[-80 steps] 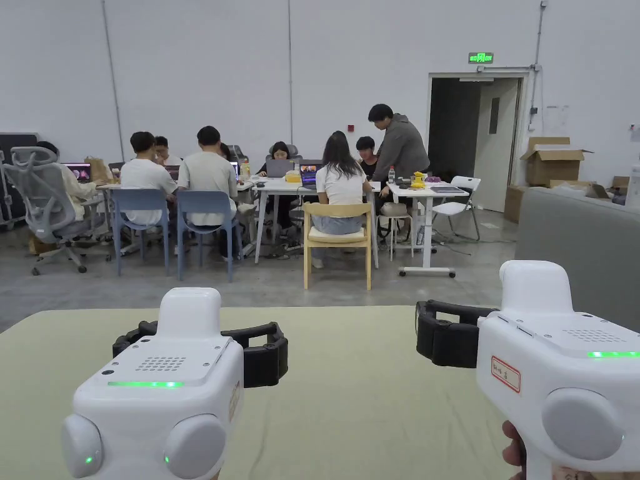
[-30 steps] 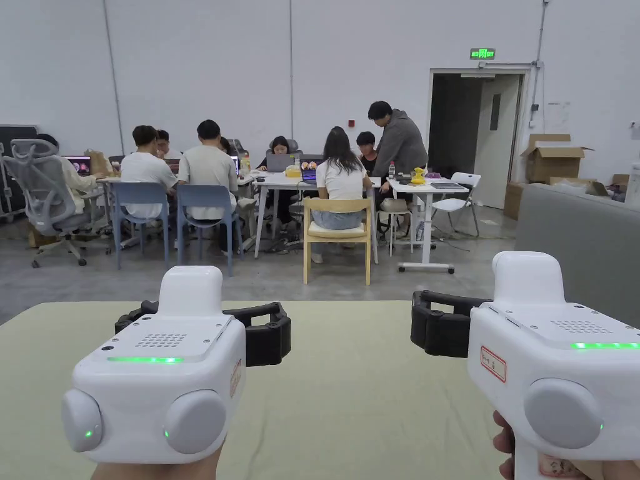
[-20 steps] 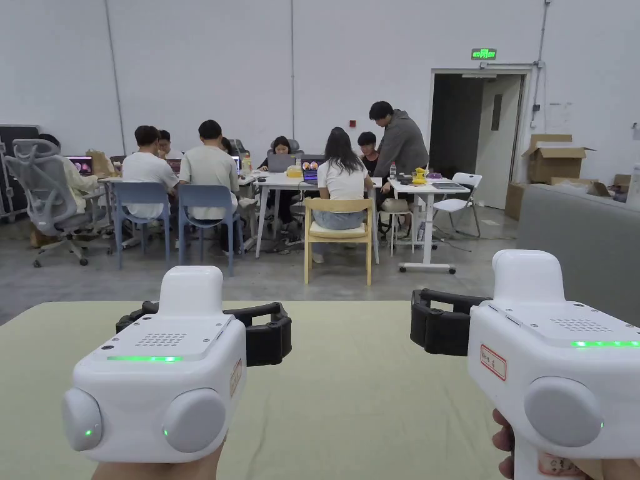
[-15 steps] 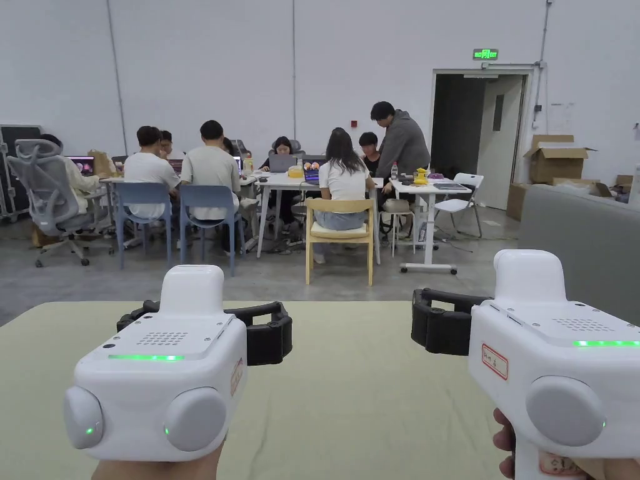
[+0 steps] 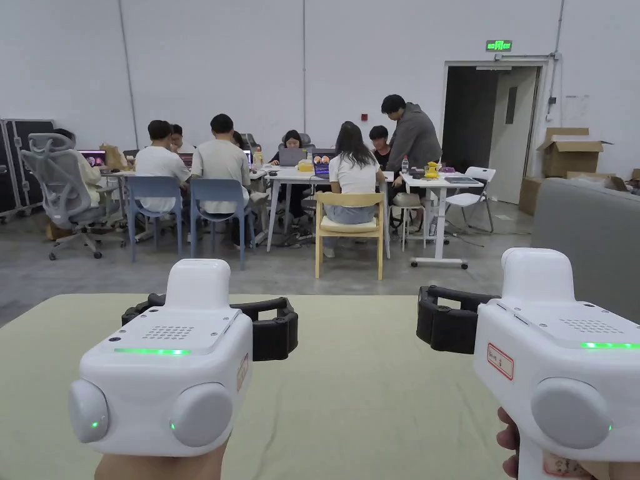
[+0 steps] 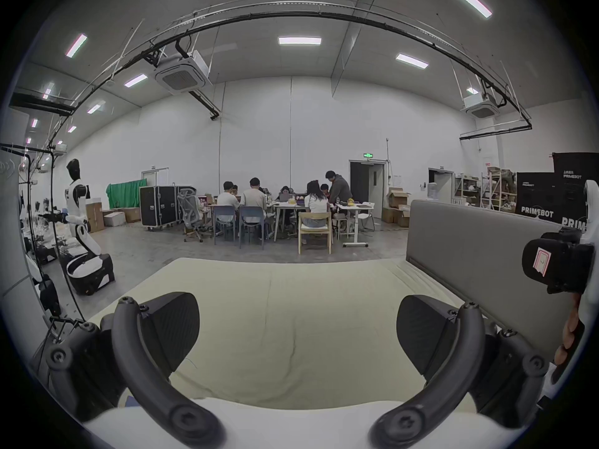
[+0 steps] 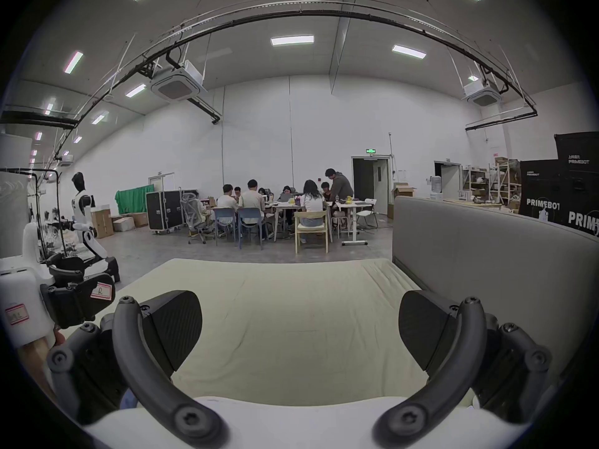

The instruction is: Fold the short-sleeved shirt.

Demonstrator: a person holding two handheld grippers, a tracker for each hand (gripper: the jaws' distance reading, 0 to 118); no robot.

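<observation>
Two hand-held grippers are raised side by side over a bed (image 5: pixel 362 387) dressed in a pale green sheet. That is the head view: the left hand-held gripper (image 5: pixel 209 315) and the right hand-held gripper (image 5: pixel 494 312) both point across the room, level and apart from each other, touching nothing. One grey headboard (image 5: pixel 587 237) stands along the right. Beyond the bed, a group sits round white desks (image 5: pixel 431 184) — eight or nine people, I'd say, though some hide behind others. I count two blue chairs (image 5: pixel 215 190), one wooden chair (image 5: pixel 350 200) and one grey office chair (image 5: pixel 59 181).

From the left gripper view, its two black jaws stand wide apart with bare sheet between them, holding nothing; the other tool hangs off to the right.

From the right gripper view, the story is the same: jaws spread, released, sheet between them. One white humanoid robot (image 7: pixel 82 210) stands at the far left.

Where the short-sleeved shirt lies I cannot tell — possibly lower down, nearer the person.

My judgement: folding has not begun; this is the ready pose. The next move calls for tipping both tools down, finding the shirt and pinching a hem or shoulder on each side.
</observation>
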